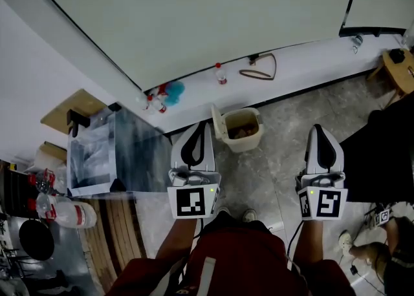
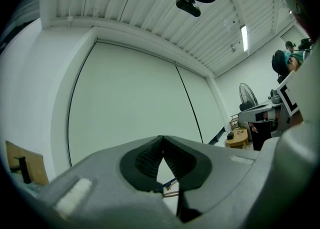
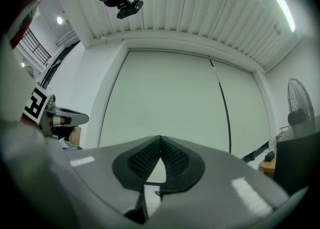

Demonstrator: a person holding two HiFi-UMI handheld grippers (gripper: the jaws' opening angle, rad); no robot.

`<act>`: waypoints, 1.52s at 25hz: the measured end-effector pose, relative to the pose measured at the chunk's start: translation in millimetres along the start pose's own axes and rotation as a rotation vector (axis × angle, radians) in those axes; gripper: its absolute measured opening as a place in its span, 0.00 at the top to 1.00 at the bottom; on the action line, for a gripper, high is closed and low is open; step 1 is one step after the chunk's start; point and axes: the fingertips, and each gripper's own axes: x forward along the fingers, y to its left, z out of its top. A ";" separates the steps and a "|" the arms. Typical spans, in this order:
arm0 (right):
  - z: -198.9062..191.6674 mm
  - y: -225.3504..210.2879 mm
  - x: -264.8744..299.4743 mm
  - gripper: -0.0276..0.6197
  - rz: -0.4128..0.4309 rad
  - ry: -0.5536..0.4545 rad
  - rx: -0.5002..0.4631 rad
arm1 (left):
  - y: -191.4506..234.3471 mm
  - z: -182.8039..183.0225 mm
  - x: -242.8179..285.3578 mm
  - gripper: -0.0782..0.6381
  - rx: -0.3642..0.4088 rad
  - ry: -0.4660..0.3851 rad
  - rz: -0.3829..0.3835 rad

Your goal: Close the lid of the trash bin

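Beige trash bin, lid raised, by the wall; floor ahead of your left tool and right tool, both pressed together.

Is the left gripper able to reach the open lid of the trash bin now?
Probably yes. In the head view the lid stands upright close beside the left gripper, and nothing lies between them.

Clutter along a white wall and a mottled grey floor

A clear plastic box stands at left, with a wooden board behind it. A small red-capped bottle, a blue-and-red object and a brown loop sit at the wall's foot. A wooden stool is far right, and a pedestal fan stands nearby.
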 end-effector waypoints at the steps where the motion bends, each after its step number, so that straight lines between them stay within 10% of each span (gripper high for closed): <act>1: -1.5 -1.1 2.5 0.96 0.001 0.002 -0.001 | 1.8 0.8 2.5 0.88 -0.001 -0.004 0.005; 38: -57.8 116.5 299.6 0.96 0.257 0.058 -0.139 | 210.0 -116.8 153.7 0.88 -0.107 0.077 0.214</act>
